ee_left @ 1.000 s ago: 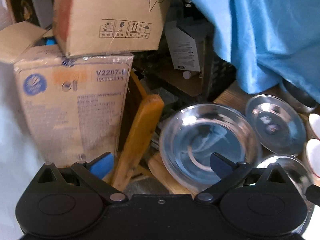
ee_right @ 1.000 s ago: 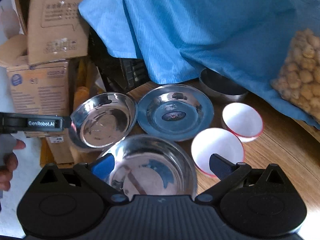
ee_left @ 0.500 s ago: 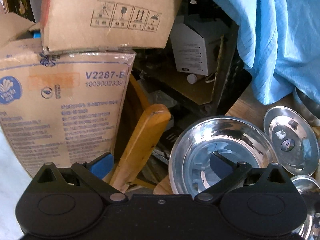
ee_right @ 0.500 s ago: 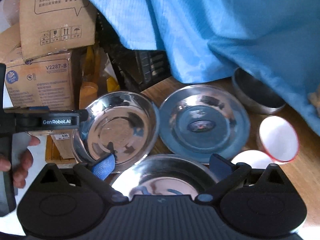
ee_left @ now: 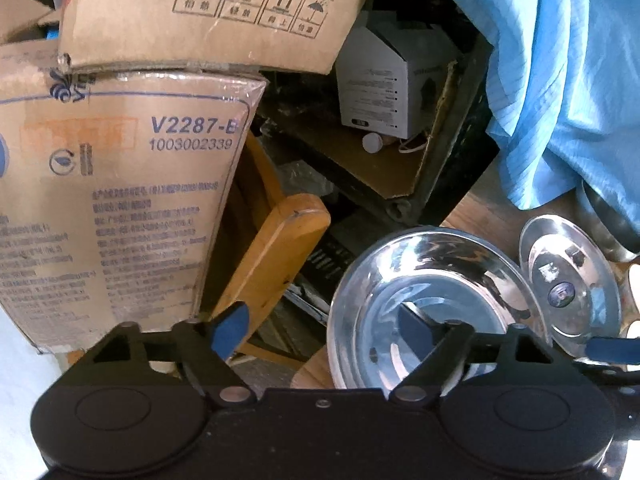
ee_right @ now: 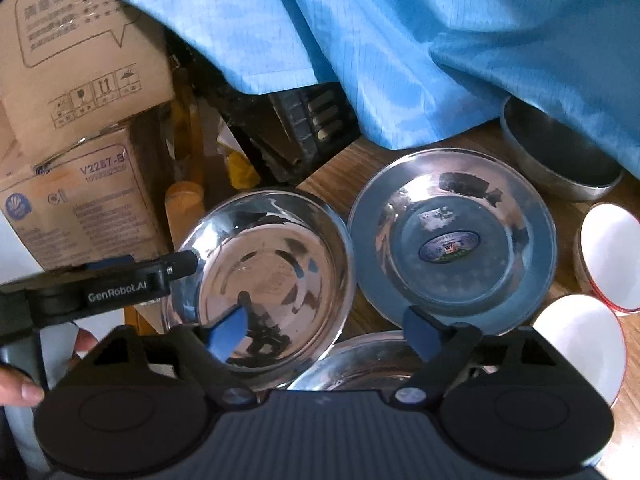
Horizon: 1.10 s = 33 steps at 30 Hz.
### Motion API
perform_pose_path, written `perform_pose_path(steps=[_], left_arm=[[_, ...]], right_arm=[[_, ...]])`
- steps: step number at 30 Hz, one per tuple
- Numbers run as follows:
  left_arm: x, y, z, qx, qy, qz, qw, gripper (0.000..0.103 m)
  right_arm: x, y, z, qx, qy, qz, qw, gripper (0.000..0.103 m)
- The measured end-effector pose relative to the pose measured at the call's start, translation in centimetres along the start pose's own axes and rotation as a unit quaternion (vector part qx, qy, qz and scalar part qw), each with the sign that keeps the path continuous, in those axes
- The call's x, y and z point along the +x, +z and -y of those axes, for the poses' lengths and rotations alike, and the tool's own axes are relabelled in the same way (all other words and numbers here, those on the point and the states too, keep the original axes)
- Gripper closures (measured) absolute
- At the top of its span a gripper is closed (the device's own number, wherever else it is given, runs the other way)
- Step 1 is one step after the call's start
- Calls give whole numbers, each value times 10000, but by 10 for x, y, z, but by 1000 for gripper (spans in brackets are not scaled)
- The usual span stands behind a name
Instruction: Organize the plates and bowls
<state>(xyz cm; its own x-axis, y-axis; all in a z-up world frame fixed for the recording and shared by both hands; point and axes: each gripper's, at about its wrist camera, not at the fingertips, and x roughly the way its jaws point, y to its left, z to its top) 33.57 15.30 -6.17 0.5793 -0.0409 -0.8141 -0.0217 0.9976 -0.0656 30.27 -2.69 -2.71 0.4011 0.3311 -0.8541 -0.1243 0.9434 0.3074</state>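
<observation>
Left fingers [ee_left: 416, 326] spread astride steel bowl [ee_left: 432, 304] rim, right fingers [ee_right: 230, 330] spread above.

Steel bowls: three [ee_right: 264, 272] [ee_right: 360, 360] [ee_right: 560, 156]. Steel plate: one [ee_right: 452, 240]. White bowls: two [ee_right: 612, 256] [ee_right: 580, 344]. Cardboard boxes: two [ee_right: 76, 208] [ee_right: 72, 52].

Steel bowl [ee_right: 272, 280] at the counter's [ee_right: 500, 148] left edge, overhanging it; steel plate [ee_right: 452, 248] just beside it on the right. Second steel bowl [ee_right: 360, 360] at the near edge, before both. Two small bowls [ee_right: 612, 256] [ee_right: 580, 344] lie right of the plate. Deep bowl [ee_right: 556, 156] behind, partly under the draped cloth [ee_right: 400, 40]. Stacked cartons [ee_right: 72, 160] stand off the counter's left edge.
</observation>
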Motion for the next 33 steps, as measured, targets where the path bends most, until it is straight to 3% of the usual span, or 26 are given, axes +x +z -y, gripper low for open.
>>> perform_pose_path(steps=[6,20,27,31,33], left_arm=[[6,0,1,-100,-79,-118,9998,51],[14,4,-5,-193,-253,-261,9992,75],[21,3,-7,-267,-398,-448,9978,80],[24,4,-8,-374,-498,-516,9967,82],[24,4,-7,-382,-432,-490,9971,89]], right_arm=[[5,2,3,138,128,-64,9998,30],[18,2,10,484,287,-251,9981,59],[24,2,25,981,485,-255,9937,64],[29,1,34,1258,548,-280,9901,79],[29,1,35,1308,531,-283,9896,81]])
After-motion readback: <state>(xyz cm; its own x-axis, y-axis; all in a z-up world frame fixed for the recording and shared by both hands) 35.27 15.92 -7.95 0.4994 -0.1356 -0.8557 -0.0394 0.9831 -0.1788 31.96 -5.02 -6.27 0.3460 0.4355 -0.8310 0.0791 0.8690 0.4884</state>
